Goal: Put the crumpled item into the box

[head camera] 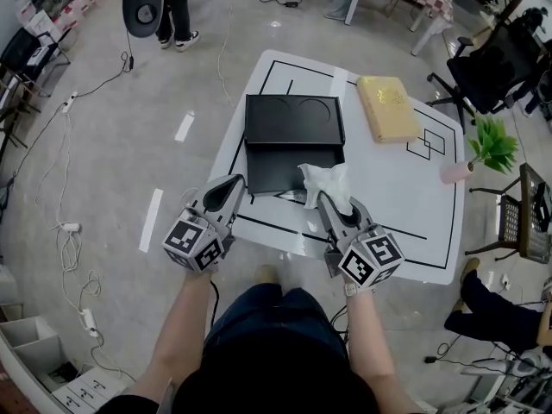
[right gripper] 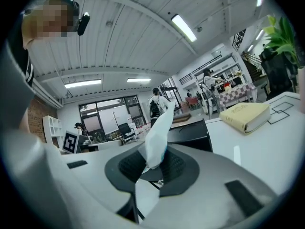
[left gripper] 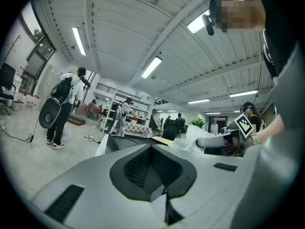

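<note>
A crumpled white tissue [head camera: 328,182] hangs over the near edge of the open black box [head camera: 291,136] on the white table [head camera: 405,205]. My right gripper [head camera: 322,200] is shut on the tissue. In the right gripper view the tissue [right gripper: 156,140] sticks up from between the jaws, with the black box [right gripper: 190,133] just behind it. My left gripper [head camera: 235,184] is shut with nothing in it and hovers by the box's near left corner. In the left gripper view its pads meet, and the tissue [left gripper: 193,138] shows ahead to the right.
A yellow book [head camera: 387,107] lies at the table's far right. A green plant [head camera: 493,143] in a pink pot stands off the right edge. Cables and power strips run over the floor at left. Chairs and a seated person are at right, and people stand at the back.
</note>
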